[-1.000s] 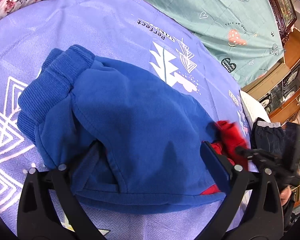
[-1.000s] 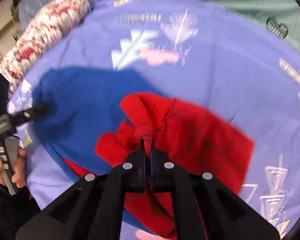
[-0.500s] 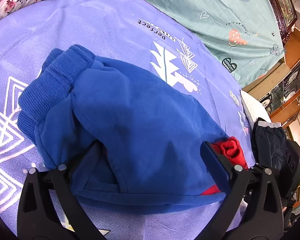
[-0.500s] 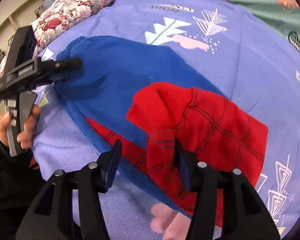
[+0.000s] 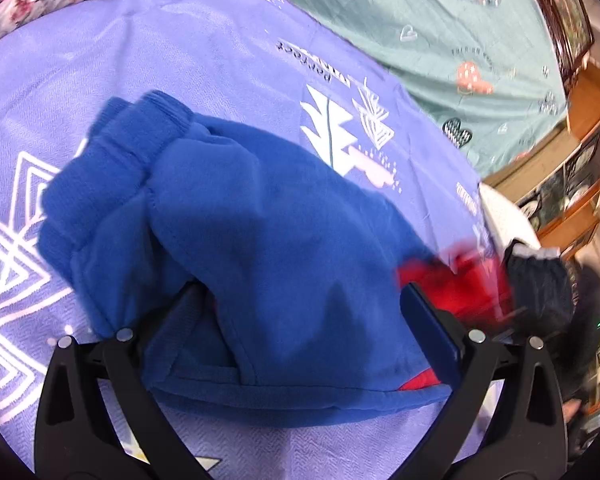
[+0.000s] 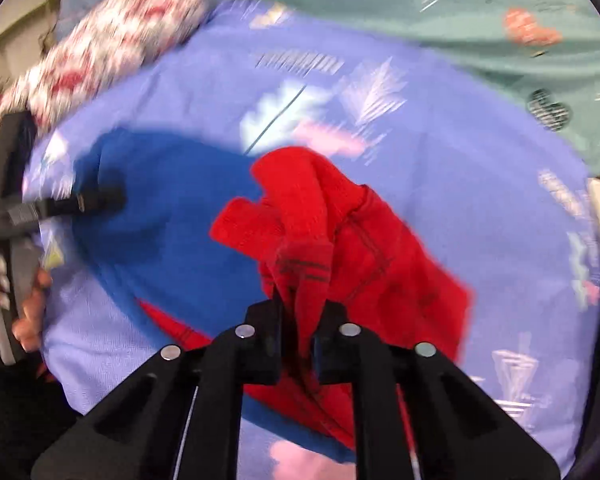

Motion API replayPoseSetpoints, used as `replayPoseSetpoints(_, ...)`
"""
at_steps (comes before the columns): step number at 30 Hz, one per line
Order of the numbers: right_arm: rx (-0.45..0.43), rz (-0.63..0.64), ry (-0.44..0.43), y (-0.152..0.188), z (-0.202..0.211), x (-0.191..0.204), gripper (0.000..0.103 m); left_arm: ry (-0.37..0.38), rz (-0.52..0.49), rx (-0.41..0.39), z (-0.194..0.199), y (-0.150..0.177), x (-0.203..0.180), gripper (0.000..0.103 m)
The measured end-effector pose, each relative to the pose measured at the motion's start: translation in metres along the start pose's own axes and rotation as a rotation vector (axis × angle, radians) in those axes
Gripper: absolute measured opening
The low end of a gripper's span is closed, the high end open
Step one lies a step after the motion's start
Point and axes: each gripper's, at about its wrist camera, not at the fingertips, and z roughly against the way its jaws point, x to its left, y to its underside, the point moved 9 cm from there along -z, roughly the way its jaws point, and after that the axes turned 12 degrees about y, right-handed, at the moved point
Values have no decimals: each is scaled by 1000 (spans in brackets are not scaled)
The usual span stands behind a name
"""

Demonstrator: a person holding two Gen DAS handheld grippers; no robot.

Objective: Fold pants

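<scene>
Pants [image 5: 260, 248], blue on one side and red on the other, lie folded on a purple bedsheet [image 5: 160, 52], directly ahead of the left gripper [image 5: 300, 312], whose fingers [image 5: 432, 328] stand spread wide with the blue cloth lying between them, gripping nothing. Beyond the left finger sit the ribbed blue cuffs [image 5: 140, 128]. The right gripper [image 6: 298, 320] has its fingers [image 6: 268, 332] clenched on a bunched fold of the red fabric [image 6: 340, 232], lifted just ahead of the tips; blue cloth spreads to their left. Writing on the sheet, beyond the pants, reads "perfect" upside down in the left wrist view; a second word beside it is too blurred to read. A teal blanket [image 5: 420, 20] with hearts lies further beyond, its small lettering illegible. A floral pillow [image 6: 100, 40] sits far left.
</scene>
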Motion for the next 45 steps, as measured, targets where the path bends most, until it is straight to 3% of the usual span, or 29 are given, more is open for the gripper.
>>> replayPoseSetpoints(1, 18, 32, 18, 10, -13, 9, 29, -9, 20, -21, 8, -1, 2, 101)
replayPoseSetpoints(3, -55, 37, 58, 11, -8, 9, 45, -1, 65, -36, 33, -1, 1, 101)
replayPoseSetpoints(5, -155, -5, -6, 6, 15, 5, 55, -16, 75, -46, 55, -3, 0, 101)
replayPoseSetpoints(6, -189, -21, -17, 4, 22, 1, 69, -23, 91, -51, 68, -4, 2, 101)
replayPoseSetpoints(8, -305, -90, -74, -2, 45, -14, 84, -35, 153, -37, 82, -3, 13, 101)
replayPoseSetpoints(9, -337, -124, -104, -3, 51, -21, 86, -31, 182, -29, 83, -2, 18, 101)
replayPoseSetpoints(12, -378, -238, -191, -7, 55, -43, 86, 0, 306, -6, 73, 4, 36, 101)
replayPoseSetpoints(14, -377, -273, -193, -2, 50, -53, 86, 10, 349, 22, 56, 5, 43, 101)
replayPoseSetpoints(19, -397, -292, -190, 3, 55, -64, 86, -62, 334, -14, 36, -10, 50, 101)
replayPoseSetpoints(25, -377, -318, -211, 8, 50, -70, 86, -92, 322, -73, 23, -22, 54, 99)
replayPoseSetpoints(29, -380, -333, -221, 9, 50, -71, 86, -88, 351, -121, 28, -22, 64, 66)
replayPoseSetpoints(32, -374, -354, -225, 9, 49, -75, 86, -57, 413, -160, 34, -20, 76, 52)
replayPoseSetpoints(34, -367, -364, -228, 9, 46, -77, 86, -63, 406, -155, 32, -21, 75, 54)
replayPoseSetpoints(36, -363, -376, -227, 9, 45, -79, 86, -57, 393, -144, 27, -25, 70, 69)
replayPoseSetpoints(38, -367, -390, -225, 10, 46, -81, 86, -58, 364, -124, 19, -31, 62, 92)
replayPoseSetpoints(39, -371, -400, -221, 10, 47, -84, 86, -76, 357, -129, 16, -32, 60, 91)
replayPoseSetpoints(40, -376, -416, -217, 11, 48, -88, 86, -91, 353, -147, 17, -32, 60, 87)
replayPoseSetpoints(42, -388, -459, -203, 12, 49, -98, 86, -91, 358, -158, 15, -30, 61, 43)
replayPoseSetpoints(43, -392, -475, -197, 13, 50, -103, 86, -53, 362, -150, 11, -28, 59, 20)
replayPoseSetpoints(45, -400, -532, -185, 16, 51, -119, 86, -85, 309, -176, 18, -29, 49, 20)
